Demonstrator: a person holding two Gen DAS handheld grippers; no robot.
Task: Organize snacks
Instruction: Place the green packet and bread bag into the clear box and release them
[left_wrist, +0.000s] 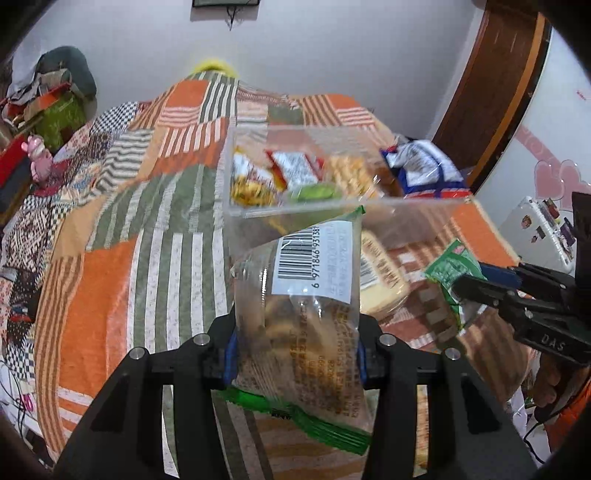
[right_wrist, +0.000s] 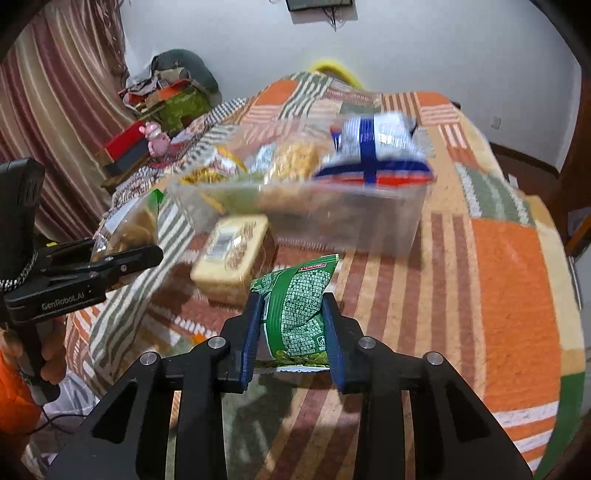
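My left gripper (left_wrist: 297, 354) is shut on a clear snack bag with a barcode and green trim (left_wrist: 306, 295), held above the bed; it also shows in the right wrist view (right_wrist: 125, 229). My right gripper (right_wrist: 293, 332) is shut on a green snack packet (right_wrist: 295, 310), which also shows in the left wrist view (left_wrist: 448, 273). A clear plastic bin (left_wrist: 236, 206) sits ahead on the bed, holding several snacks. A blue and white bag (right_wrist: 376, 147) rests at its right end. A yellow cracker pack (right_wrist: 231, 254) lies in front of the bin.
The patchwork bedspread (left_wrist: 122, 273) covers the bed. A cluttered side table with boxes and a pink toy (right_wrist: 157, 138) stands at the left. A striped curtain (right_wrist: 55, 110) hangs at the far left. A wooden door (left_wrist: 495, 85) is at the right.
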